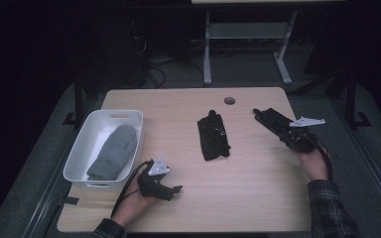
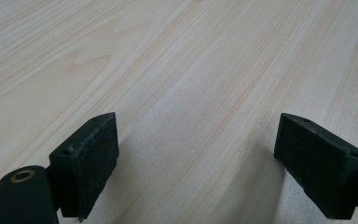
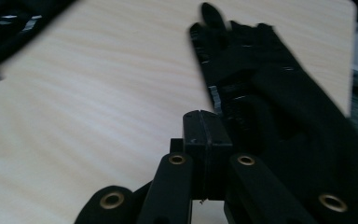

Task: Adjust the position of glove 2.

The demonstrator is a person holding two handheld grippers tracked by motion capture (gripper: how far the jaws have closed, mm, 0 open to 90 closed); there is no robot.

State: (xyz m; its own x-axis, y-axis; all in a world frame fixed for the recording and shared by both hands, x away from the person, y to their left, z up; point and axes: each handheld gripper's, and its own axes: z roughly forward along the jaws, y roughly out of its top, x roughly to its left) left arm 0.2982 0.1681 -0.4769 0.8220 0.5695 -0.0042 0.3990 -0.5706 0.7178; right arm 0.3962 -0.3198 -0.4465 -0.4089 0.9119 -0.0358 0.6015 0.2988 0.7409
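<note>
Right gripper (image 3: 203, 140), jaws together, lies beside the limp, light black glove (image 3: 270, 93); grasp its cuff.

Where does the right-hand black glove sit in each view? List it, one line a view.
High view: black glove, right of centre.
Left gripper view: bare tabletop ahead of the jaws.
Right gripper view: upper right, beyond the shut jaws.
Shared landmark: the wooden tabletop.
</note>
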